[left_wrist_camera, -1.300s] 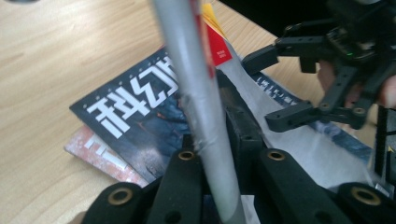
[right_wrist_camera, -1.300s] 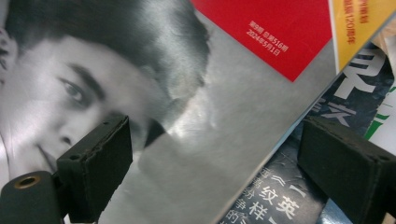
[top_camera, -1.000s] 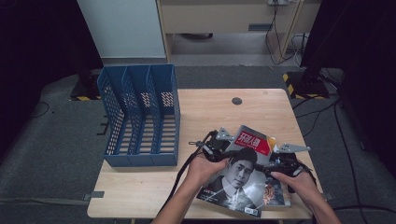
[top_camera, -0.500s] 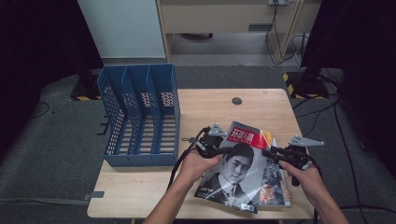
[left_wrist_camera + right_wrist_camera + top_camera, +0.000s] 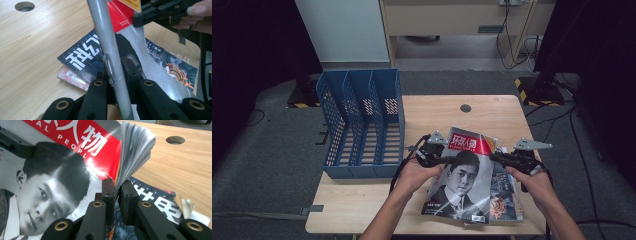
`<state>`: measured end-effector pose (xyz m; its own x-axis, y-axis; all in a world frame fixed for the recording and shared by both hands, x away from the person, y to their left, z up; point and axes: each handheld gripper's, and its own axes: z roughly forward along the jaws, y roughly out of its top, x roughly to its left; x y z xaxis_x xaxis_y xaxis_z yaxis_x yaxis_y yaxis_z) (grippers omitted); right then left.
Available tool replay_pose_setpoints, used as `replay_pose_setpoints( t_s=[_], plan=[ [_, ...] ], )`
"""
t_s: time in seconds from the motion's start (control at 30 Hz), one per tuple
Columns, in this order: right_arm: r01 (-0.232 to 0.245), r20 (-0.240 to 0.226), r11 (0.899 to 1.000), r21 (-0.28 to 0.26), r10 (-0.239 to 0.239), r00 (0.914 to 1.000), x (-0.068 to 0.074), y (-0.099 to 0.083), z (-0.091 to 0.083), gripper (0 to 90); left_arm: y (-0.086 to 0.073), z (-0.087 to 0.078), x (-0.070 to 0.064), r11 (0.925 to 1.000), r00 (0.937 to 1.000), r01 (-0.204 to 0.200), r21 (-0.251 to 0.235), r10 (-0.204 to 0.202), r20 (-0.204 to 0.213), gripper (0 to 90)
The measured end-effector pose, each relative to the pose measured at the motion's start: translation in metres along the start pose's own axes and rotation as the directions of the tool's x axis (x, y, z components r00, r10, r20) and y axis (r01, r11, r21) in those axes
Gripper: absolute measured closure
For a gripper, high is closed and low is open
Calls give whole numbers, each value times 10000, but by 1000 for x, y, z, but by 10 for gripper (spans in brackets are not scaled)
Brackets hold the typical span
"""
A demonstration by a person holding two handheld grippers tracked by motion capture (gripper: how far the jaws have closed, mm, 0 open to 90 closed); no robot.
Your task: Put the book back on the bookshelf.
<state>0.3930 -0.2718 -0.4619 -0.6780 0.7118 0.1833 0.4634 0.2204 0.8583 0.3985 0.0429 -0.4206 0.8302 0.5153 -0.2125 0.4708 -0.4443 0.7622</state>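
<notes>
A magazine (image 5: 464,175) with a portrait cover and a red title band is held tilted above the table between both grippers. My left gripper (image 5: 443,160) is shut on its grey spine (image 5: 110,50) at the left edge. My right gripper (image 5: 496,156) is shut on the loose page edges (image 5: 132,150) at the right side, and the pages fan out above its jaws. The cover (image 5: 57,175) faces the right gripper view. The other gripper's black jaw (image 5: 160,11) shows at the top right of the left gripper view.
Two more magazines (image 5: 507,197) lie flat under the held one, a dark one (image 5: 82,57) over a reddish one (image 5: 71,78). A blue three-slot file holder (image 5: 362,125) stands at the table's left. A round cable hole (image 5: 465,108) sits at the back of the wooden table (image 5: 362,205).
Both grippers have lifted the portrait magazine off the stack and carried it slightly away from the person; its top edge is now higher and farther back.
</notes>
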Motion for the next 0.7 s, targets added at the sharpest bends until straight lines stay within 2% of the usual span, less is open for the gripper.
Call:
replay_pose_setpoints(
  t_s=[0.03, 0.07, 0.1, 0.2, 0.23, 0.27, 0.3, 0.4, 0.53, 0.57, 0.7],
  plan=[
    [9, -3, 10000, 9, -9, 10000, 0, 2, 1, 840, -1, 0, 3, 9998, 9997, 204, -20, -204, 102, 795],
    [9, -3, 10000, 9, -9, 10000, 0, 2, 1, 840, -1, 0, 3, 9998, 9997, 204, -20, -204, 102, 788],
    [83, -48, 10000, -19, -83, 10000, 1, 5, 1, 845, -1, 2, 7, 9993, 9989, 363, -68, -361, 311, 777],
    [205, -154, 9998, -72, -206, 9997, 3, 8, 1, 849, 0, 3, 8, 9983, 9977, 541, -214, -532, 409, 752],
    [233, -178, 9996, -131, -236, 9996, 5, 10, 1, 850, 0, 4, 9, 9981, 9977, 554, -281, -542, 406, 749],
    [284, -213, 9994, -175, -288, 9994, 6, 11, 1, 851, 0, 4, 9, 9981, 9986, 492, -378, -485, 209, 762],
    [311, -295, 9992, -237, -318, 9991, 8, 14, 1, 852, -1, 4, 10, 9973, 9982, 599, -428, -595, 104, 813],
    [466, -254, 9988, -142, -470, 9986, 10, 16, 1, 849, -4, 4, 9, 9963, 9981, 609, -608, -611, -3, 825],
    [367, -357, 9990, -256, -376, 9987, 9, 16, -1, 826, -5, 0, 6, 9960, 9994, 345, -821, -351, -58, 834],
    [323, -382, 9993, -169, -330, 9987, 8, 14, -1, 795, -6, -2, 3, 9955, 9998, 201, -921, -208, -69, 836],
    [281, -413, 9996, -103, -285, 9987, 6, 11, -1, 760, -5, -7, -1, 9946, 10000, 57, -1039, -60, -26, 847]
  ],
)
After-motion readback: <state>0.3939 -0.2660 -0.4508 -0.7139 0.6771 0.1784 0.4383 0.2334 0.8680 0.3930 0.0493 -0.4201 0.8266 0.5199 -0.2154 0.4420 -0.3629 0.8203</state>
